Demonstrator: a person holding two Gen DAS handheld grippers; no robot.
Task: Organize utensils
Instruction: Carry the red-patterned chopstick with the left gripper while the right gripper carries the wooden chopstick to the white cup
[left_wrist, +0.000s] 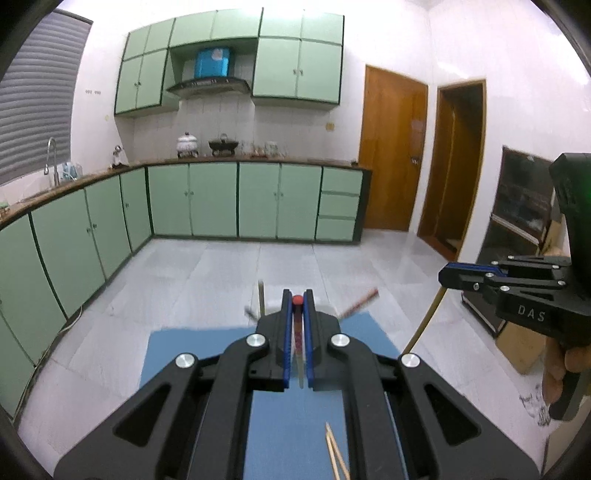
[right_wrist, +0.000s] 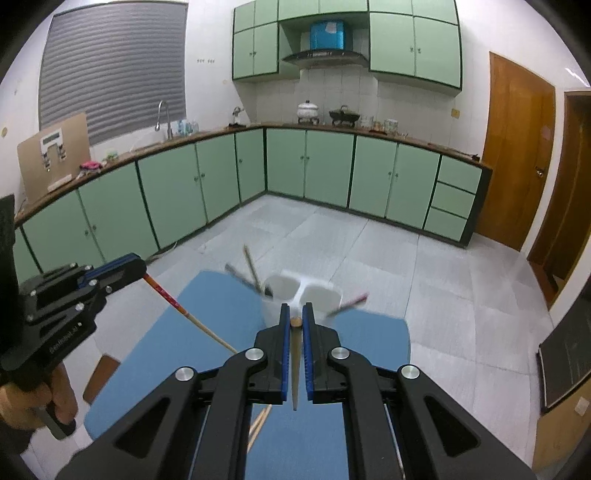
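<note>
The left gripper (left_wrist: 297, 300) is closed on a chopstick with a red end and a patterned red shaft (left_wrist: 297, 325); the stick lies along the narrow gap between the blue pads and its red tip shows just past the fingertips. The right gripper (right_wrist: 296, 314) is closed in the same way on a plain wooden chopstick (right_wrist: 295, 365), whose round end sits between the fingertips and whose thin point hangs back toward the camera.

Both grippers are above a blue mat (right_wrist: 354, 332). On the far part of the mat stands a white holder with two compartments (right_wrist: 291, 290). Dark sticks lean out of its left compartment (right_wrist: 251, 273), and one reddish stick (right_wrist: 349, 303) leans out on the right side; these look blurred. Near the camera, more light wooden chopsticks (left_wrist: 334, 454) lie on the mat.

A hand (left_wrist: 561, 365) grips the handle of the right gripper. Around the mat there is a grey tiled floor (left_wrist: 229, 266), green kitchen cabinets (right_wrist: 325, 166) along the walls, and a brown door (left_wrist: 391, 147).
</note>
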